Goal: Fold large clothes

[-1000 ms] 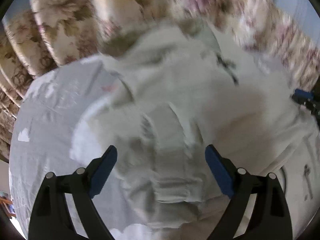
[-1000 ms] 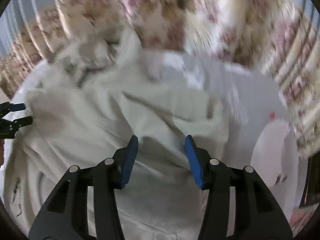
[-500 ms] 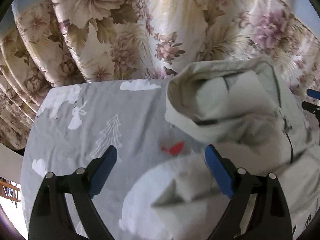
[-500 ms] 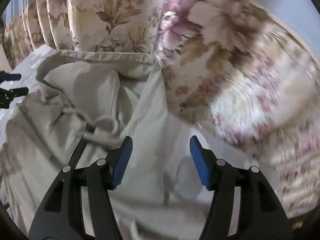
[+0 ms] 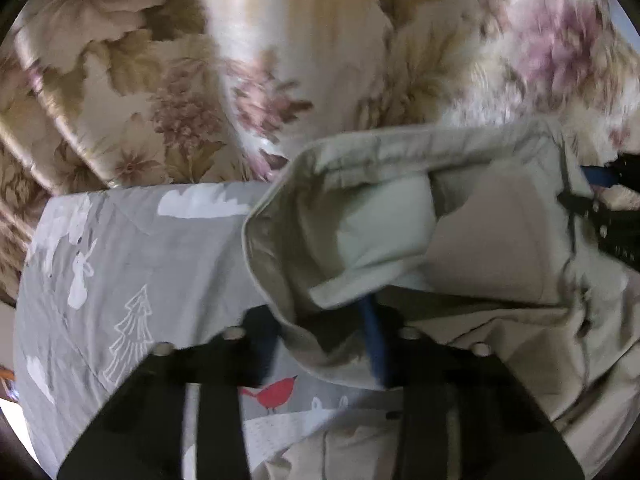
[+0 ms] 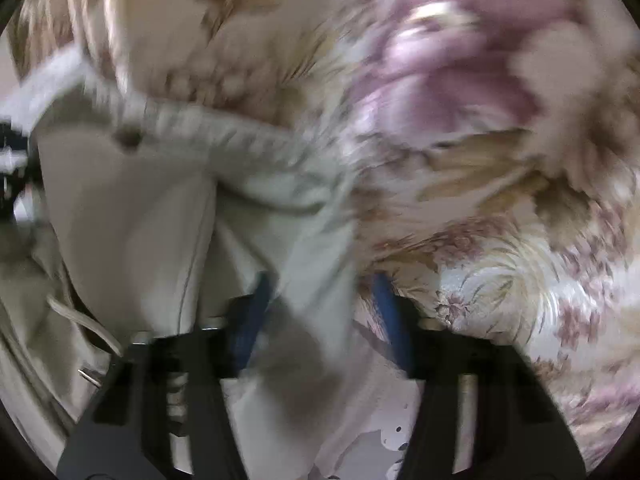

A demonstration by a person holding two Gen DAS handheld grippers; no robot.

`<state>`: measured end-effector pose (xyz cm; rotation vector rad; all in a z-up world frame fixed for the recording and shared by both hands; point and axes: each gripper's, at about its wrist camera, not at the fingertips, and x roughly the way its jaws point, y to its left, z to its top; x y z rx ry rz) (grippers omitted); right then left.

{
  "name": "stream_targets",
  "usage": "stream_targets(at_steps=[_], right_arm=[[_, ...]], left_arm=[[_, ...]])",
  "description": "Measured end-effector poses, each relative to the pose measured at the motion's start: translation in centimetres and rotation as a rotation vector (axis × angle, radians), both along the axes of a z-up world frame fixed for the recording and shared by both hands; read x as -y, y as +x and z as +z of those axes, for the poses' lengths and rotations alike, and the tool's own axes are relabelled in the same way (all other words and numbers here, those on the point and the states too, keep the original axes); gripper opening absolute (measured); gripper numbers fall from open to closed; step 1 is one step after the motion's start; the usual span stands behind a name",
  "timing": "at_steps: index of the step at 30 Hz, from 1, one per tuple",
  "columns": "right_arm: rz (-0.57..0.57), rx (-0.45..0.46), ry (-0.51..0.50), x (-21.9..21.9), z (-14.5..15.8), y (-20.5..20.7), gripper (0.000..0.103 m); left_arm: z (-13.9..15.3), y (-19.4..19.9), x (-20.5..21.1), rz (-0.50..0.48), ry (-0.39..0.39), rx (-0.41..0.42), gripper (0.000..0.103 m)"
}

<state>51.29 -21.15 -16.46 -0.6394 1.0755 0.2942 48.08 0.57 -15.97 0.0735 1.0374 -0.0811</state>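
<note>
left gripper [image 5: 324, 344] closing on hood [image 5: 360, 216] rim | right gripper [image 6: 320, 312] closing on far edge | bite deep, pull taut over bed [image 5: 120, 264]

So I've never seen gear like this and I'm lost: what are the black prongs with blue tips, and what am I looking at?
They are hand-held grippers, one per hand, each with its own camera looking along its fingers. The left gripper and right gripper are both closing, with fabric of a pale beige hooded garment between their blue pads. It lies on a grey bedsheet printed with trees, rabbits and a red bird, before floral curtains. Each camera glimpses the other gripper at its edge.
</note>
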Motion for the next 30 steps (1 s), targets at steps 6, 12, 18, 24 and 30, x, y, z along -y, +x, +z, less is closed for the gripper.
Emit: stream_targets(at_steps=[6, 12, 18, 24, 30], right_arm=[[0.075, 0.142, -0.148, 0.1, 1.1, -2.6, 0.007], [0.036, 0.294, -0.047, 4.6, 7.7, -8.5, 0.007], [-0.073, 0.44, 0.196, 9.5, 12.3, -18.3, 0.007], [-0.19, 0.337, 0.429, 13.3, 8.8, -27.9, 0.007], [-0.231, 0.213, 0.439, 11.8, 3.1, -32.4, 0.008]], left_arm=[[0.9, -1.2, 1.8, -0.091, 0.131, 0.066, 0.009], [6.4, -3.3, 3.2, -0.129, 0.109, 0.184, 0.008], [13.8, -10.1, 5.8, -0.245, 0.095, 0.362, 0.008], [12.3, -19.6, 7.6, -0.387, 0.073, 0.332, 0.009], [4.1, -23.8, 7.7, -0.415, 0.072, 0.165, 0.01]])
